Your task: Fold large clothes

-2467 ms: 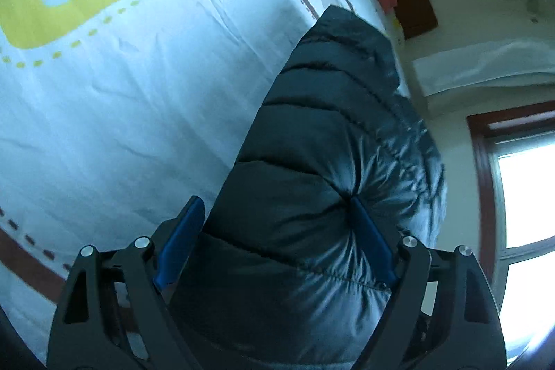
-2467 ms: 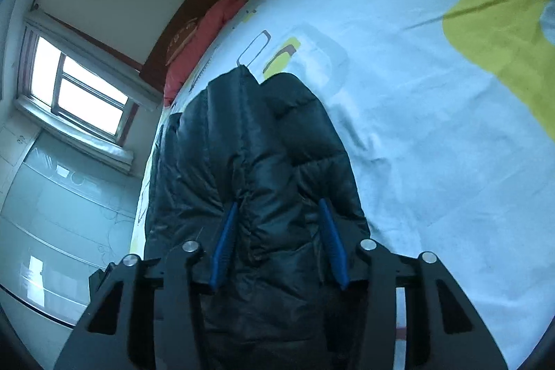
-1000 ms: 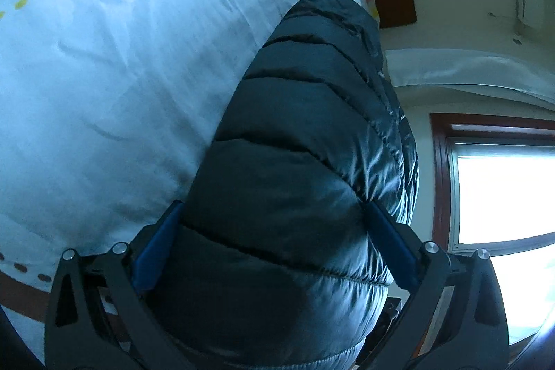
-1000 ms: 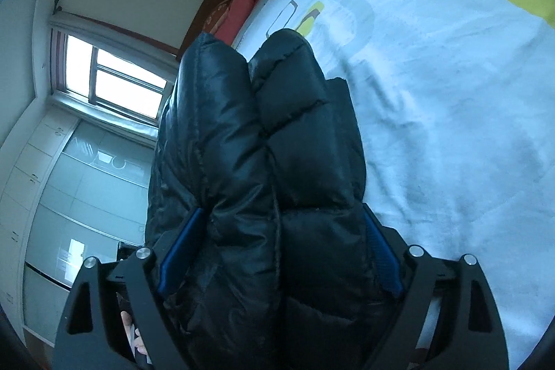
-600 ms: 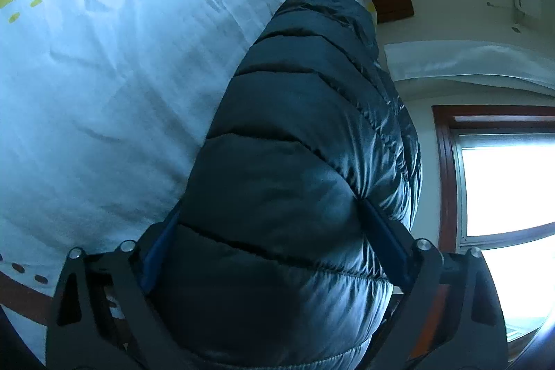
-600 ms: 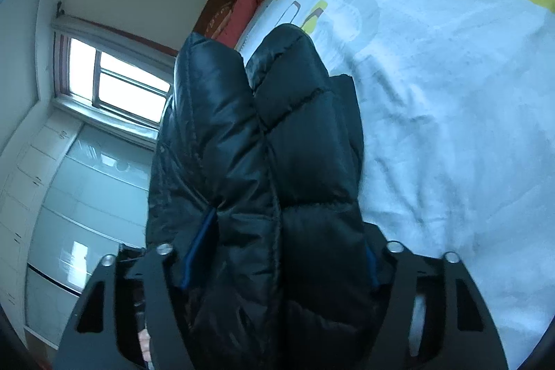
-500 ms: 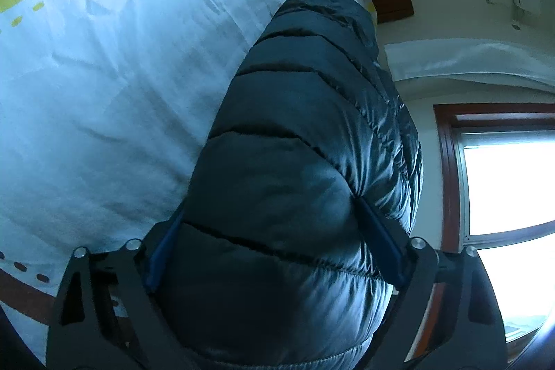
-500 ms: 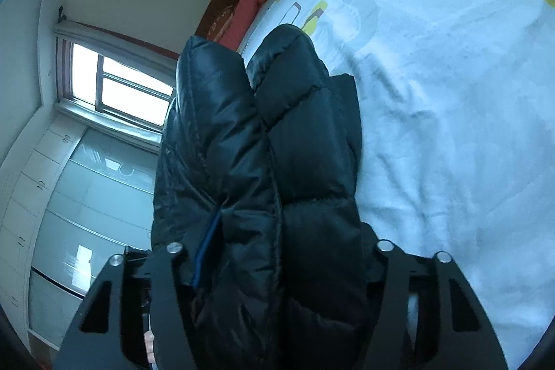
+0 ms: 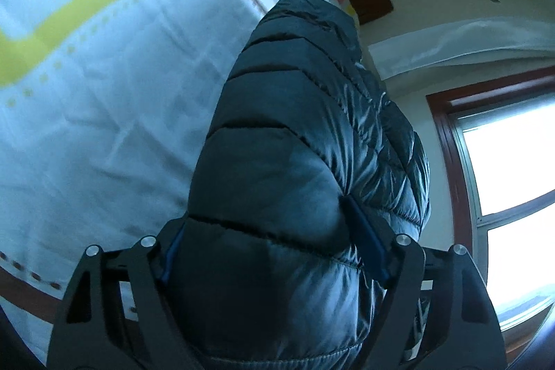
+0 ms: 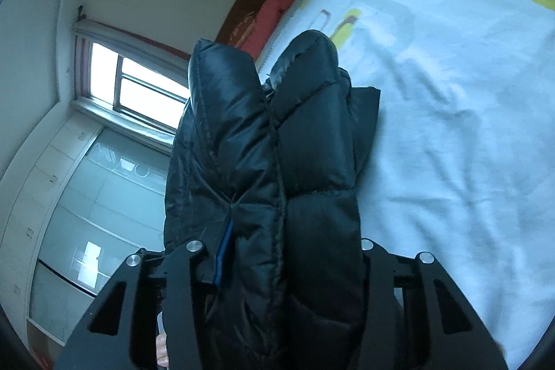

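Step in hand, as I read it: you're clamping both ends of the bundled black puffer jacket (image 9: 298,169) to lift and carry it over for the next fold. Jacket lies on the bed (image 9: 104,99) near its window-side edge, part-folded into a thick roll, near end sitting up in both grippers. Left gripper (image 9: 274,252): jaws closing, still wide, jacket bulk filling the gap; the right-hand blue pad (image 9: 364,231) is dug into the quilting, the other mostly hidden under fabric. Right gripper (image 10: 288,255): jaws closing to about mid-width on two stacked layers w/ a seam between them; only one blue pad (image 10: 223,252) shows, other hidden, fabric creasing at the pad so I take it as gripped. To do it well: let both jaws finish squeezing before you pull, since down fill compresses and likely slips; catch all layers on the right side, not just the outer one; raise both hands together and level so the roll doesn't twist or spill open; keep it over the bed, not off the edge toward the window (image 9: 513,162). Vs earlier frames: approx 1 s back both pairs of jaws stood much wider w/ pads clear on either side of the jacket; now both have narrowed, right far more. Left view has rolled, showing more yellow bedsheet print; jacket's place on the bed looks unchanged.
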`<action>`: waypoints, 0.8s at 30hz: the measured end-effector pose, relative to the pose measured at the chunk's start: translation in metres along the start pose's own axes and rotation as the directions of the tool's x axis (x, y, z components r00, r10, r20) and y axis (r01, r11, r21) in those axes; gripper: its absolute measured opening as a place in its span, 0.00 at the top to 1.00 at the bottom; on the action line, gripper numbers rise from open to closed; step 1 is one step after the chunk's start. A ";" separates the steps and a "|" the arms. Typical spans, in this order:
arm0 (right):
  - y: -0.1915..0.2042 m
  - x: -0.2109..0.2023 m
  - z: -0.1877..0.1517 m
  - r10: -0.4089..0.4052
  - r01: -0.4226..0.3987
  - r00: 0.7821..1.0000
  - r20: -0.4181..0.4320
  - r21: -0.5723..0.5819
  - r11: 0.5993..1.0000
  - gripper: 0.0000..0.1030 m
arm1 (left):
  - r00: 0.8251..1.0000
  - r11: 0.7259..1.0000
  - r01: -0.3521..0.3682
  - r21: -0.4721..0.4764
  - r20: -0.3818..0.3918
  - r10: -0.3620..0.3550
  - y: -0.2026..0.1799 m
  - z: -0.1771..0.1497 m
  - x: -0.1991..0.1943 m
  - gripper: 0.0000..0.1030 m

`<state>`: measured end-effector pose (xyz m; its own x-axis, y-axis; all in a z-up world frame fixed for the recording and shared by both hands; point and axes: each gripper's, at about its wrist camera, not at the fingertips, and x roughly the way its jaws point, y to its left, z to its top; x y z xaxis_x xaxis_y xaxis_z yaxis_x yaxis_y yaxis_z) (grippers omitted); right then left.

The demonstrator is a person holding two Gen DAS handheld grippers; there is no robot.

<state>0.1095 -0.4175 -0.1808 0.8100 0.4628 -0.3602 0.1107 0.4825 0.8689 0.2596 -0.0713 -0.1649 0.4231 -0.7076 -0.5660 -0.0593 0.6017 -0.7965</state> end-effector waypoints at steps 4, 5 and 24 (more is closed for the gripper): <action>0.014 0.023 0.004 0.033 -0.033 0.999 -0.015 -0.014 0.999 0.58 | 0.999 1.000 0.004 0.027 0.038 -0.005 -0.001 0.013 -0.017 0.23; 0.017 0.030 0.006 0.040 -0.040 0.999 -0.020 -0.017 0.999 0.58 | 0.999 1.000 0.007 0.031 0.049 -0.009 0.000 0.019 -0.022 0.23; 0.039 0.172 0.029 0.114 -0.112 0.985 -0.128 0.023 0.993 0.59 | 0.992 0.998 -0.045 -0.054 0.115 0.051 0.061 0.147 -0.029 0.24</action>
<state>0.2698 -0.3413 -0.1991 0.7371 0.6062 -0.2988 0.0319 0.4103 0.9114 0.3766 0.0402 -0.1656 0.5205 -0.6285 -0.5780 -0.1271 0.6123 -0.7803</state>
